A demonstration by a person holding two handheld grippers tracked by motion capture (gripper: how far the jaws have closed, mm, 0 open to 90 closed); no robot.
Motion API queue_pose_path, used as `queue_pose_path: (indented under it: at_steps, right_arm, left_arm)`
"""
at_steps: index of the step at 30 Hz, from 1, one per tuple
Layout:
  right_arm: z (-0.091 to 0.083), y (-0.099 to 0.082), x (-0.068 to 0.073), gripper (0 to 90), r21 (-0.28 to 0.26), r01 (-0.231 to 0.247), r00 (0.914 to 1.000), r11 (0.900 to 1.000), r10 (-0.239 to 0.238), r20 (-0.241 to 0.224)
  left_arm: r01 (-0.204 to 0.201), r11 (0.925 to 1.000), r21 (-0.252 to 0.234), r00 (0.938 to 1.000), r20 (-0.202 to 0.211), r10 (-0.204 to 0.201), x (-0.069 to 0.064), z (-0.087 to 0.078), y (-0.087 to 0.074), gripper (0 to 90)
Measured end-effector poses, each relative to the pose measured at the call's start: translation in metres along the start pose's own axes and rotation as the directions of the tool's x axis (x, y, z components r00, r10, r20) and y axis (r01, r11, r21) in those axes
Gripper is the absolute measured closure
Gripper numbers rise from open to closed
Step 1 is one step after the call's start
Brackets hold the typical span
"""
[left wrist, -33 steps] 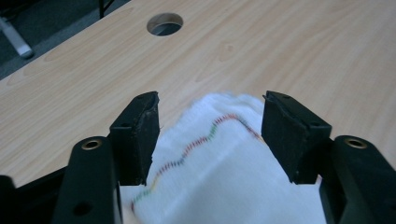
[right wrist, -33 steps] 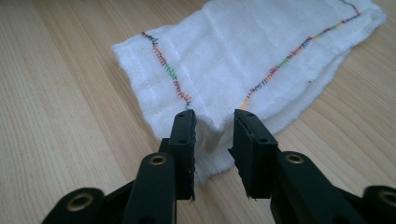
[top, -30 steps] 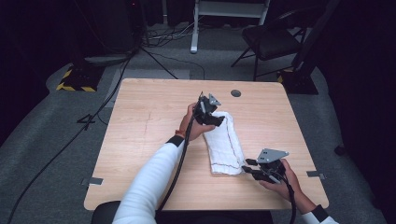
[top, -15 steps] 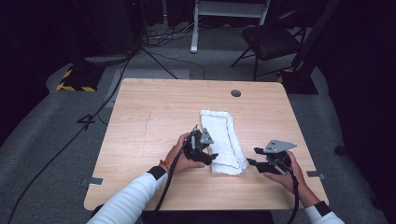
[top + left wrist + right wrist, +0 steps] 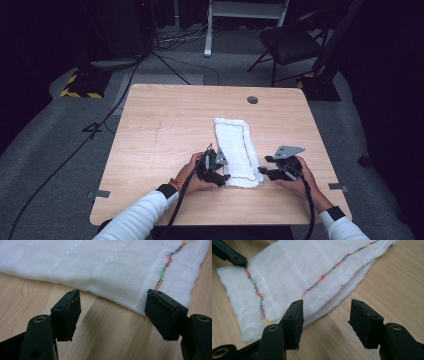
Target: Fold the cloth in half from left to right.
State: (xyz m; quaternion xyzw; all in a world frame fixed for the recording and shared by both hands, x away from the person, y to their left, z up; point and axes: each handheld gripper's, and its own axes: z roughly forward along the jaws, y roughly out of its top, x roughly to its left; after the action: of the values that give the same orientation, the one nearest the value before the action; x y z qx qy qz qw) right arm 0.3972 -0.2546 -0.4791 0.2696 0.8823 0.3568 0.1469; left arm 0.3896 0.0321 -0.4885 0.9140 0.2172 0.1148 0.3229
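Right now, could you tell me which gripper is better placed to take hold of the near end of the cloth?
Probably the left gripper: its open jaws straddle the corner of the cloth. The right gripper, also open, sits just beside the edge.

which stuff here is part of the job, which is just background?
In the job:
- cloth, folded, on table
- left gripper, open at its near left corner
- right gripper, open at its near right corner

Lying about:
- chair
- floor cables
- white stand
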Motion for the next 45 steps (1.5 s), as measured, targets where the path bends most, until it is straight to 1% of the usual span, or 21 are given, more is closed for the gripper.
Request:
queue_pose_path:
  at_steps: [2, 5, 7, 9, 12, 13, 18, 20, 21, 24, 27, 29, 30, 33, 35, 36, 38, 39, 41, 43, 45]
  right_arm:
    - [0.001, -0.001, 0.002, 45.3, -0.001, -0.001, 0.9998, 1.0, 0.001, -0.019]
    - [0.003, -0.002, 0.006, 45.8, 0.004, 0.011, 0.9993, 0.9999, -0.01, -0.035]
    - [0.004, -0.002, 0.009, 46.1, 0.016, 0.022, 0.999, 0.9996, -0.021, -0.039]
    - [0.005, -0.003, 0.012, 46.6, 0.02, 0.027, 0.9987, 0.9994, -0.026, -0.043]
    - [0.007, -0.003, 0.018, 47.9, 0.03, 0.038, 0.9984, 0.9988, -0.037, -0.043]
    - [0.008, -0.003, 0.019, 48.4, 0.031, 0.041, 0.9983, 0.9987, -0.04, -0.042]
    - [0.008, -0.003, 0.023, 50.3, 0.036, 0.05, 0.9983, 0.9981, -0.049, -0.032]
    - [0.007, -0.003, 0.024, 50.0, 0.042, 0.054, 0.9983, 0.9977, -0.053, -0.024]
    - [0.007, -0.003, 0.024, 49.7, 0.046, 0.056, 0.9982, 0.9973, -0.055, -0.023]
    - [0.005, -0.005, 0.024, 48.7, 0.047, 0.053, 0.9985, 0.9975, -0.053, -0.018]
    - [0.002, -0.007, 0.025, 48.1, 0.047, 0.048, 0.9986, 0.9977, -0.047, -0.023]
    - [-0.002, -0.008, 0.026, 47.3, 0.044, 0.052, 0.9983, 0.9976, -0.051, -0.029]
    - [-0.004, -0.009, 0.027, 47.1, 0.038, 0.056, 0.9981, 0.9977, -0.055, -0.03]
    - [-0.011, -0.011, 0.031, 46.4, 0.018, 0.066, 0.9964, 0.9977, -0.065, -0.055]
    - [-0.015, -0.013, 0.034, 46.3, 0.011, 0.077, 0.9945, 0.997, -0.076, -0.072]
    - [-0.017, -0.014, 0.035, 46.2, 0.005, 0.083, 0.9932, 0.9965, -0.083, -0.083]
    - [-0.018, -0.016, 0.038, 46.1, 0.001, 0.089, 0.991, 0.996, -0.089, -0.1]
    - [-0.018, -0.016, 0.039, 46.3, 0.002, 0.094, 0.9897, 0.9956, -0.093, -0.108]
    - [-0.016, -0.015, 0.041, 47.1, 0.005, 0.105, 0.9884, 0.9945, -0.104, -0.111]
    - [-0.014, -0.015, 0.042, 47.8, 0.007, 0.109, 0.9869, 0.994, -0.108, -0.121]
    - [-0.012, -0.015, 0.044, 48.2, 0.013, 0.117, 0.9854, 0.9931, -0.114, -0.126]
  left_arm:
    - [-0.02, 0.9998, 0.0, 0.9998, -0.004, 0.02, -0.003, -0.002, -0.002, 33.4]
    - [-0.027, 0.9996, -0.002, 0.9996, -0.007, 0.027, -0.006, -0.005, -0.004, 36.3]
    - [-0.013, 0.9999, 0.003, 0.9998, 0.013, 0.013, -0.007, -0.007, -0.007, 36.4]
    - [-0.013, 0.9997, 0.023, 0.9992, 0.038, 0.012, -0.006, -0.008, -0.01, 36.4]
    - [0.003, 0.9997, 0.022, 0.997, 0.078, -0.005, -0.006, -0.012, -0.017, 35.4]
    - [0.006, 0.9997, 0.025, 0.9968, 0.079, -0.008, -0.008, -0.013, -0.018, 35.0]
    - [-0.012, 0.9998, 0.019, 0.9977, 0.067, 0.01, -0.013, -0.015, -0.02, 33.0]
    - [0.01, 0.9998, 0.015, 0.9963, 0.085, -0.011, -0.012, -0.013, -0.021, 28.5]
    - [0.019, 0.9998, 0.01, 0.9953, 0.094, -0.02, -0.011, -0.013, -0.021, 28.3]
    - [-0.006, 1.0, 0.007, 0.9946, 0.104, 0.005, -0.014, -0.012, -0.021, 24.7]
    - [-0.02, 0.9998, 0.004, 0.9933, 0.114, 0.019, -0.019, -0.011, -0.019, 25.0]
    - [-0.014, 0.9999, -0.004, 0.9932, 0.116, 0.014, -0.021, -0.009, -0.018, 25.6]
    - [-0.02, 0.9998, -0.007, 0.993, 0.116, 0.021, -0.022, -0.008, -0.017, 26.0]
    - [-0.02, 0.9997, -0.015, 0.9928, 0.118, 0.022, -0.023, -0.007, -0.016, 32.3]
    - [-0.017, 0.9997, -0.017, 0.9929, 0.117, 0.019, -0.023, -0.007, -0.015, 32.9]
    - [-0.021, 0.9996, -0.019, 0.9925, 0.12, 0.023, -0.022, -0.007, -0.015, 35.0]
    - [-0.025, 0.9995, -0.02, 0.9921, 0.123, 0.027, -0.022, -0.008, -0.014, 40.7]
    - [-0.034, 0.999, -0.028, 0.9907, 0.131, 0.038, -0.022, -0.007, -0.014, 47.0]
    - [-0.044, 0.9984, -0.035, 0.9884, 0.144, 0.049, -0.021, -0.007, -0.014, 53.3]
    - [-0.052, 0.9981, -0.033, 0.9875, 0.147, 0.056, -0.019, -0.008, -0.014, 59.1]
    - [-0.061, 0.9977, -0.028, 0.9868, 0.148, 0.065, -0.019, -0.01, -0.014, 67.2]
